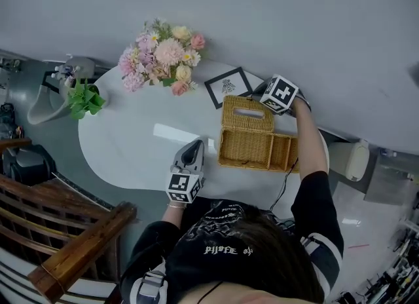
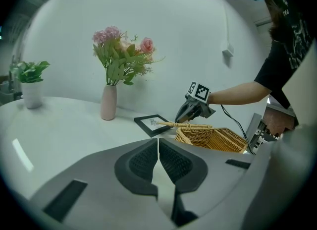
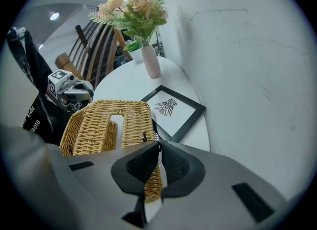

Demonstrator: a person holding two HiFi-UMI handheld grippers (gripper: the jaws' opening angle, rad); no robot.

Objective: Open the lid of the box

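no legible text (shirt print [image 1: 222,250] blurred)

One box [image 1: 255,151], one frame [image 1: 227,86], one bouquet [image 1: 162,60], one plant [image 1: 84,99]

**A home-style dining corner**

I am standing over a white oval table [image 1: 131,152] that is dressed the way a living or dining room would be. At the table's far edge a slim vase holds pink and cream flowers [image 1: 160,57], with a small black-framed picture [image 1: 227,86] lying flat just beside them. On the table's left end sits a little potted plant [image 1: 85,98]. A wicker box [image 1: 252,149] with a slotted lid [image 1: 247,114] rests near the picture. A slatted wooden chair [image 1: 72,230] is drawn up at the table's near left side, and a plain grey wall [image 1: 294,14] runs behind the table.
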